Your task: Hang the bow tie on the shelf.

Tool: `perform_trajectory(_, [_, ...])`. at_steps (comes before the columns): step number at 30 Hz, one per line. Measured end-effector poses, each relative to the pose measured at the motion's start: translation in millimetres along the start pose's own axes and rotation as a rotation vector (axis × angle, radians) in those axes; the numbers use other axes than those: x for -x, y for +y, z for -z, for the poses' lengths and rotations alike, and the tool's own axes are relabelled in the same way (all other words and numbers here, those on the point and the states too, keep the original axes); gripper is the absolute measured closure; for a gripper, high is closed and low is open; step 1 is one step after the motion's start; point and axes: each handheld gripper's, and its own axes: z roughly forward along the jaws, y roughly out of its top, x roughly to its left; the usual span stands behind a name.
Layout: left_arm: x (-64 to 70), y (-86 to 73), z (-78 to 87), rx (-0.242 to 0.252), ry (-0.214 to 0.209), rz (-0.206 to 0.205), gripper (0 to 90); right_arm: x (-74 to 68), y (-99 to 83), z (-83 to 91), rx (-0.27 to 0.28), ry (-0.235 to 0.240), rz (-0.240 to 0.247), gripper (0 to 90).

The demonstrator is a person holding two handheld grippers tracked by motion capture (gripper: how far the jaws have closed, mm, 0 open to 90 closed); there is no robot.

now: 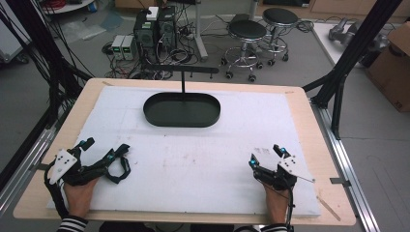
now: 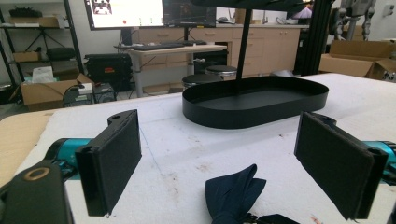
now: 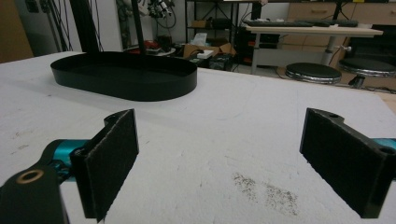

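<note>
My left gripper [image 1: 99, 151] rests near the front left corner of the white mat [image 1: 203, 159], jaws spread wide and gripping nothing; a dark blue cloth strap [image 2: 233, 193] lies on the mat between them, close to the gripper's base, touching neither pad. My right gripper [image 1: 267, 153] sits at the front right, jaws equally wide, bare mat between them. The black oval tray [image 1: 182, 110] stands well apart at the mat's far middle.

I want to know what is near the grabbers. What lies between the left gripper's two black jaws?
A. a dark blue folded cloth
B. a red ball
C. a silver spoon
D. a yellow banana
A: in the left gripper view, a dark blue folded cloth lies on the white padded table cover between the open jaws of the left gripper.
</note>
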Motion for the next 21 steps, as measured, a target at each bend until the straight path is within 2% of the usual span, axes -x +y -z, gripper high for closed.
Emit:
perform_trajectory(6, [1.2, 0.2, -0.2, 0.0, 0.0, -0.013, 15.1, 1.3, 0.2, -0.5, -0.003, 0.001, -0.012, 10.7])
perform_trajectory(11, [0.8, 0.3, -0.4, -0.006, 0.003, -0.01, 15.1, 0.0, 0.6, -1.4, -0.013, 0.007, 0.009, 10.6])
perform_trajectory(17, [0.7, 0.3, -0.8, -0.007, 0.008, -0.005, 15.1, 0.6, 0.5, -0.9, -0.012, 0.007, -0.004, 10.6])
perform_trajectory(21, [0.4, 0.5, -1.2, -0.01, 0.009, 0.001, 15.1, 0.3, 0.2, -0.7, -0.005, 0.007, 0.004, 10.6])
